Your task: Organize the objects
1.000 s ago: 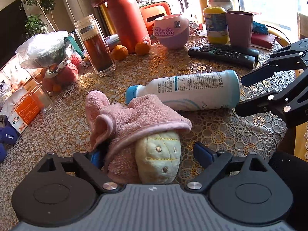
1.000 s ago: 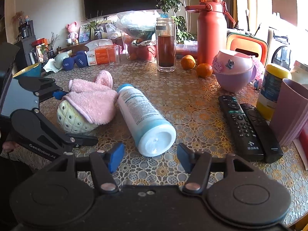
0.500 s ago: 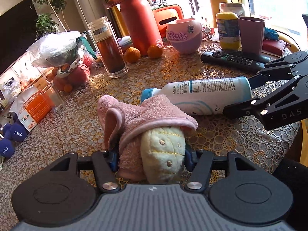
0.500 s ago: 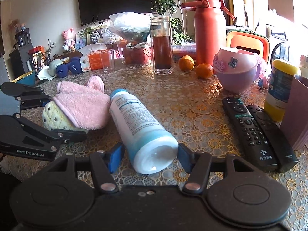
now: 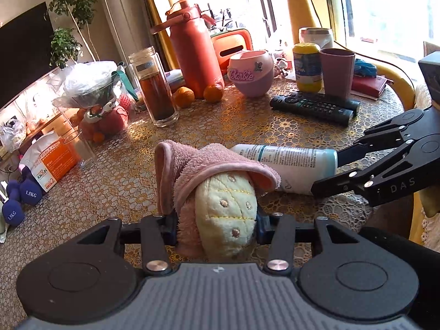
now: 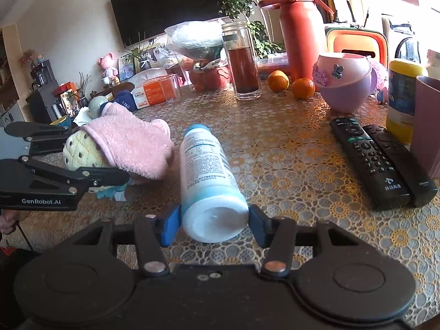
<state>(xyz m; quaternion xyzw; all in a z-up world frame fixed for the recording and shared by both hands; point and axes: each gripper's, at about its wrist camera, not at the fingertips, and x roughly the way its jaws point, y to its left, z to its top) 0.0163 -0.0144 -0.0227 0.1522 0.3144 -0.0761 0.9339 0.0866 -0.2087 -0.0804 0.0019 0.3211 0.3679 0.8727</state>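
Observation:
My left gripper (image 5: 216,227) is shut on a pale yellow plush toy (image 5: 227,214) draped with a pink towel (image 5: 203,170), at the table's near edge. The toy (image 6: 79,154) and towel (image 6: 129,143) also show in the right wrist view. A white and blue bottle (image 6: 206,170) lies on its side beside them. My right gripper (image 6: 214,224) has its blue pads (image 6: 172,225) against both sides of the bottle's base. The bottle (image 5: 288,162) also shows in the left wrist view, with the right gripper's fingers (image 5: 354,170) at its base.
On the lace-covered table (image 6: 288,148) stand a glass jar of dark liquid (image 6: 243,60), a red flask (image 6: 299,27), two oranges (image 6: 302,88), a pink Barbie bowl (image 6: 343,82), two remotes (image 6: 368,159), a yellow-lidded can (image 6: 401,99) and a mauve cup (image 6: 429,126). Bagged fruit (image 5: 93,101) stands at the left.
My left gripper closed on the plush toy and towel. My right gripper moved forward around the bottle's base and closed onto it. Both views have risen slightly.

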